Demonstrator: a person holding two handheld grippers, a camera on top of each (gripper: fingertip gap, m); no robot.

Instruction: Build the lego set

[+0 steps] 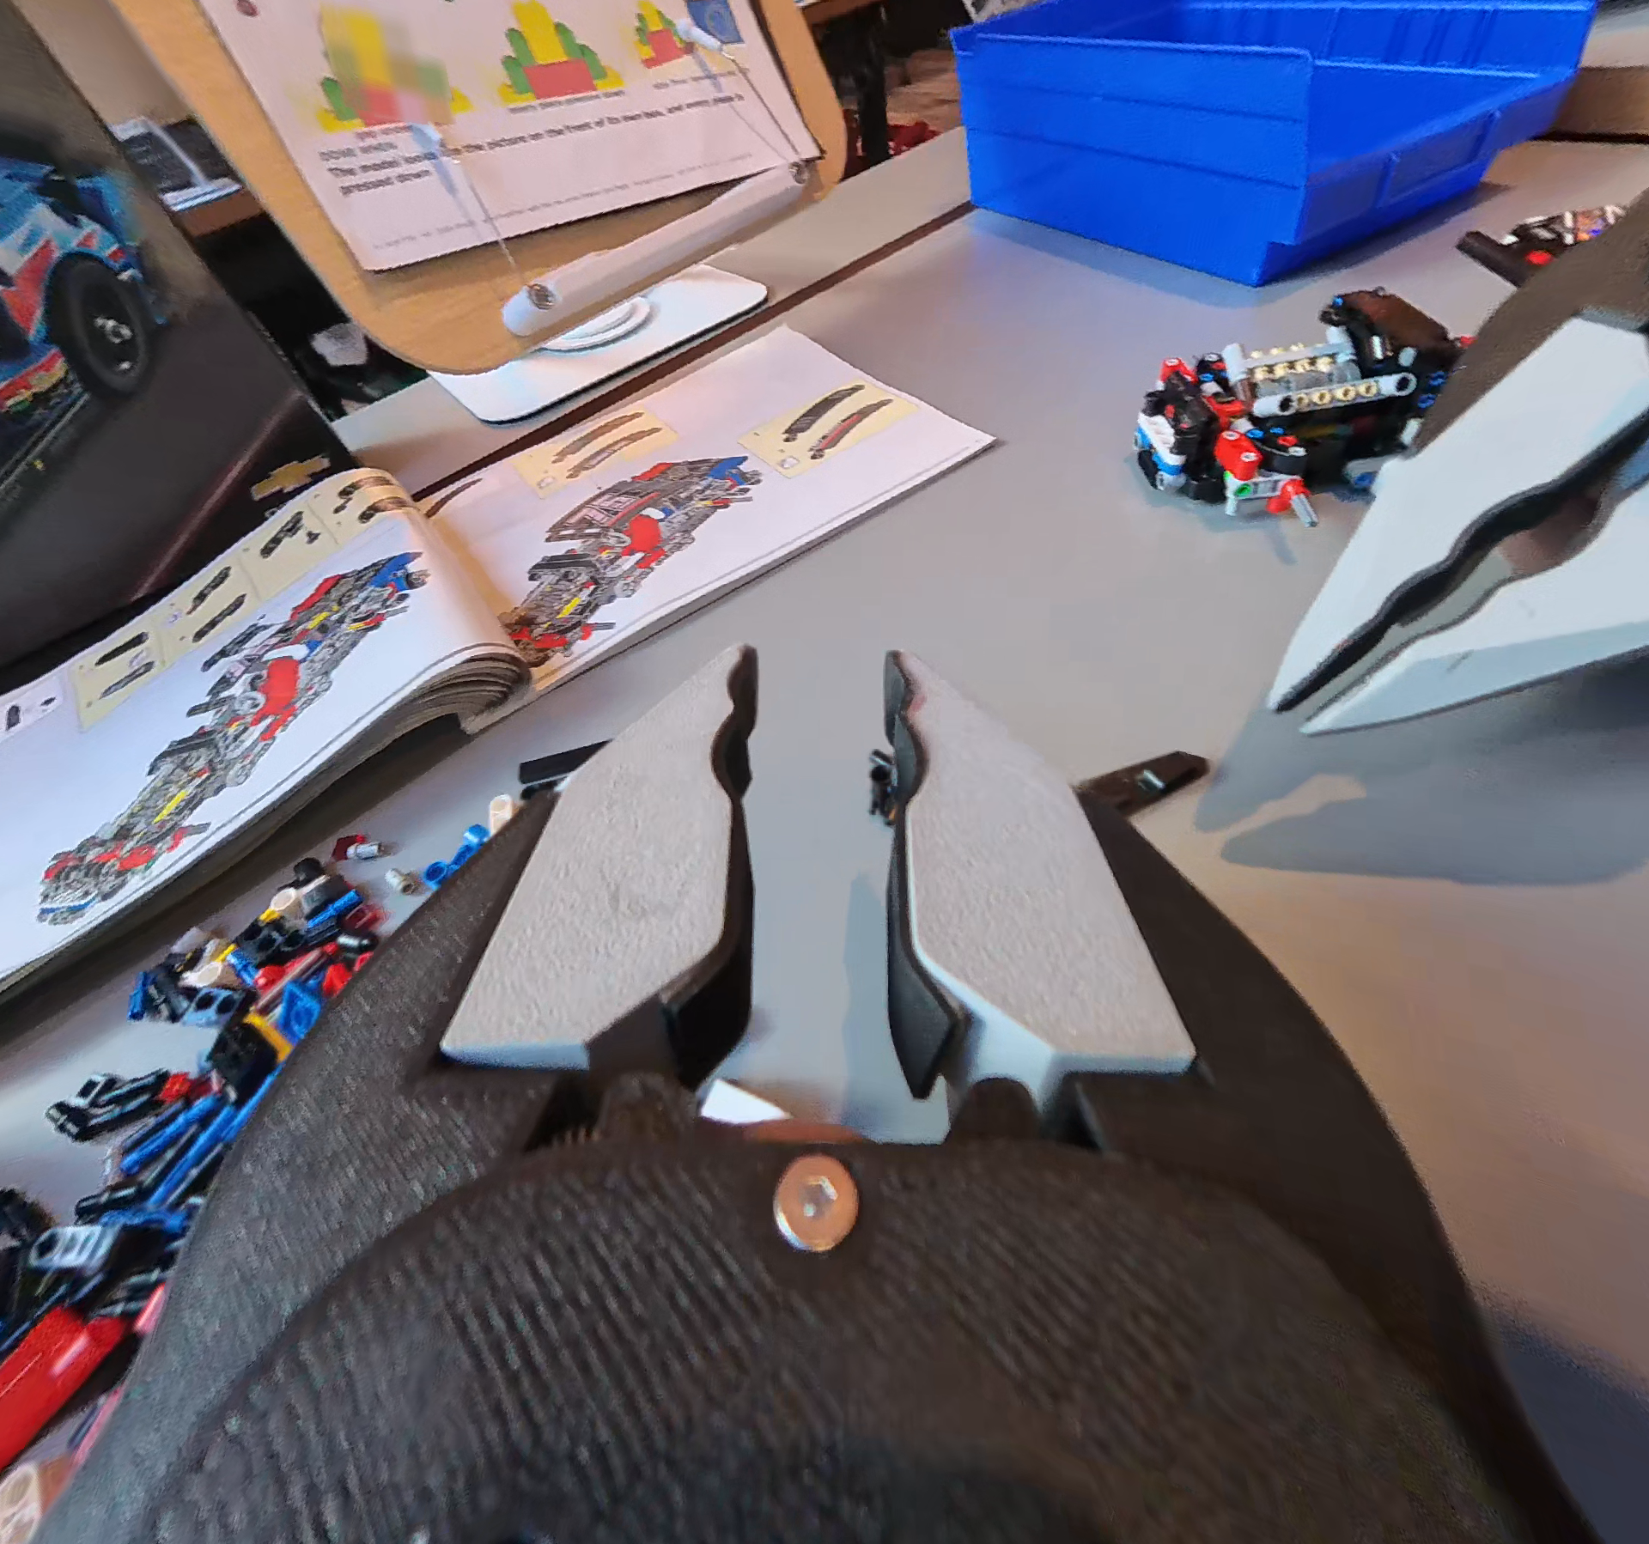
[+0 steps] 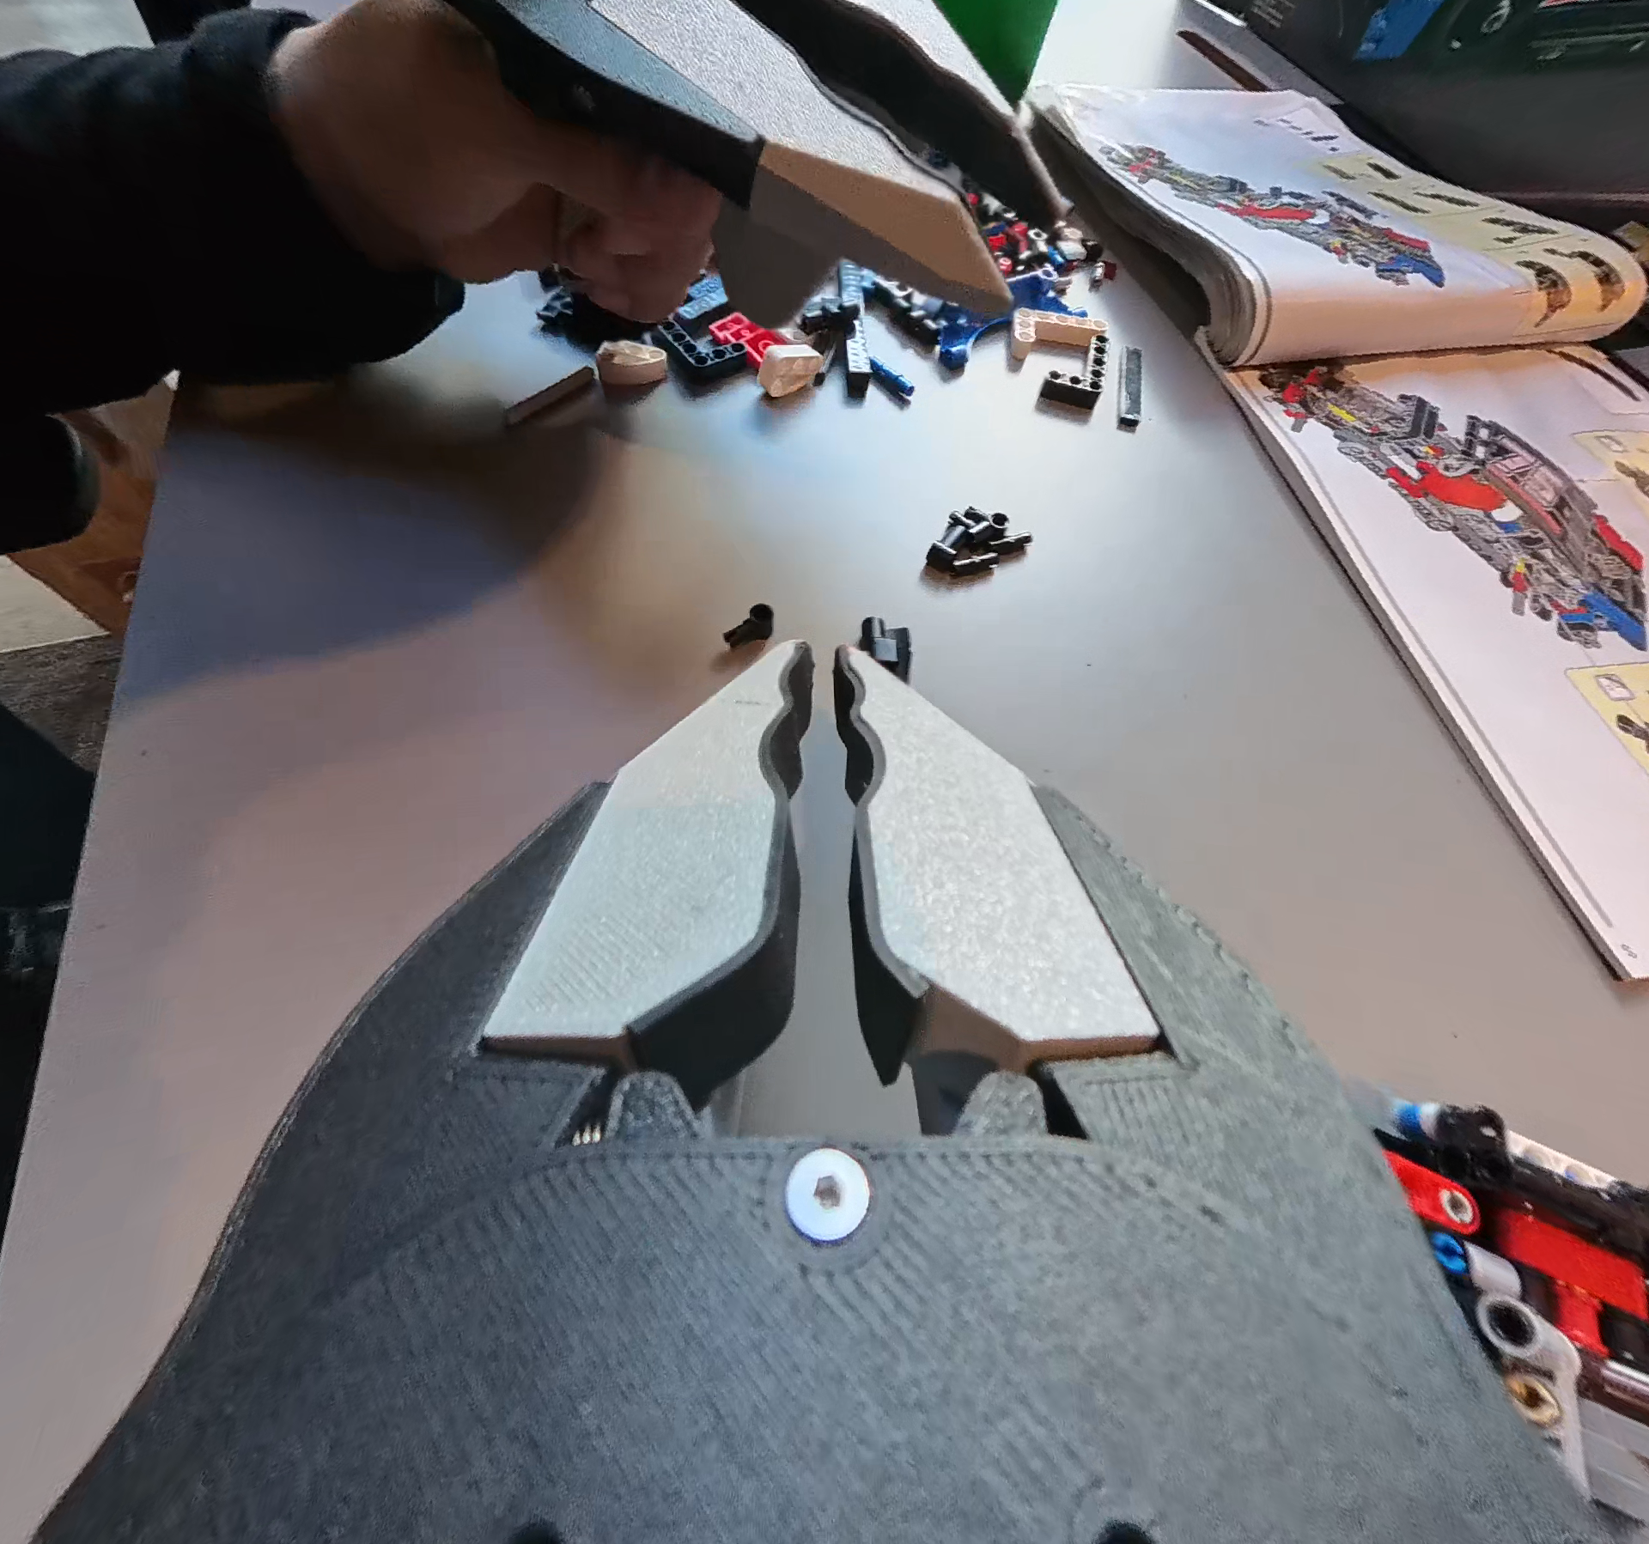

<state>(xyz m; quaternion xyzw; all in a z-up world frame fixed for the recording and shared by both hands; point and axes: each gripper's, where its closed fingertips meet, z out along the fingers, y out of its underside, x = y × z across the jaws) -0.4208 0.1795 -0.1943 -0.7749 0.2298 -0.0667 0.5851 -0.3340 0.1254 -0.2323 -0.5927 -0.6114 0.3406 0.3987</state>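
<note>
My left gripper (image 1: 821,671) is open and empty, low over the grey table (image 1: 1026,573). A few small black pins (image 1: 882,778) lie beside its right finger. In the right wrist view it (image 2: 1031,252) hovers over the pile of loose pieces (image 2: 848,341). My right gripper (image 2: 823,654) is shut with nothing between its jaws, tips near the table. A black pin (image 2: 888,640) lies just past its right tip, another (image 2: 749,622) to the left, and a small cluster (image 2: 977,538) farther on. The partly built model (image 1: 1285,404) stands behind the right gripper (image 1: 1289,707).
An open instruction booklet (image 1: 446,591) lies at the left, with the set's box (image 1: 89,341) behind it. Loose pieces (image 1: 223,1010) are heaped at the lower left. A blue bin (image 1: 1249,109) and a sheet on a stand (image 1: 491,74) are at the back. A hand (image 2: 491,163) holds the left gripper. The left gripper's tips are roughly 11 cm from the right gripper's. My right gripper's tips are some 5 cm from the black pin (image 2: 888,640).
</note>
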